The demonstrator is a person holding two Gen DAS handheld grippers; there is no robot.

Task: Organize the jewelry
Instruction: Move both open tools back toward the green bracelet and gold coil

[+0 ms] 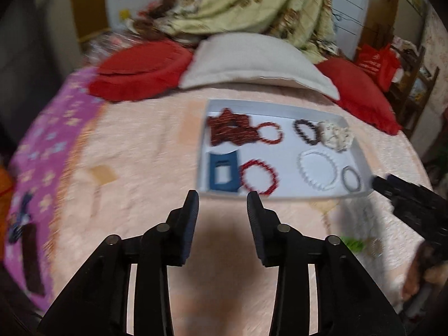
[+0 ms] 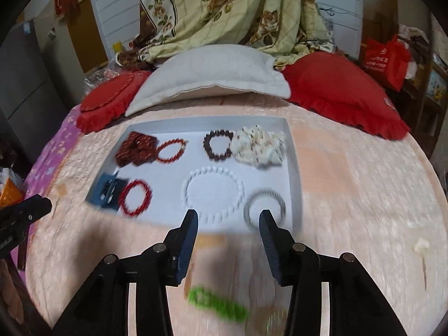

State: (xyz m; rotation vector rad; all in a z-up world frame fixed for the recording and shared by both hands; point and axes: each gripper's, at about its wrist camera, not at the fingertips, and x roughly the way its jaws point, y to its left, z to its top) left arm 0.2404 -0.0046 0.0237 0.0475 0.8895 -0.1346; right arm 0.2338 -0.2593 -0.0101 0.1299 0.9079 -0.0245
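Observation:
A white tray (image 1: 280, 106) (image 2: 294, 168) lies on a pink bedspread and holds several bracelets: a white bead ring (image 2: 214, 193), a grey ring (image 2: 264, 207), a red ring (image 2: 135, 197), a dark bead ring (image 2: 218, 145), a shell cluster (image 2: 259, 145), a red-brown beaded piece (image 2: 135, 148) and a blue card (image 2: 107, 191). A green bracelet (image 2: 217, 303) lies on the bed below my right gripper (image 2: 228, 218), which is open and empty at the tray's near edge. My left gripper (image 1: 222, 198) is open and empty, just before the tray's near left corner.
A white pillow (image 2: 212, 78) and two red cushions (image 2: 344, 95) lie behind the tray. A purple flowered cloth (image 1: 42, 154) covers the bed's left side. A small white item (image 2: 421, 245) lies on the bed at right. Both views are motion-blurred.

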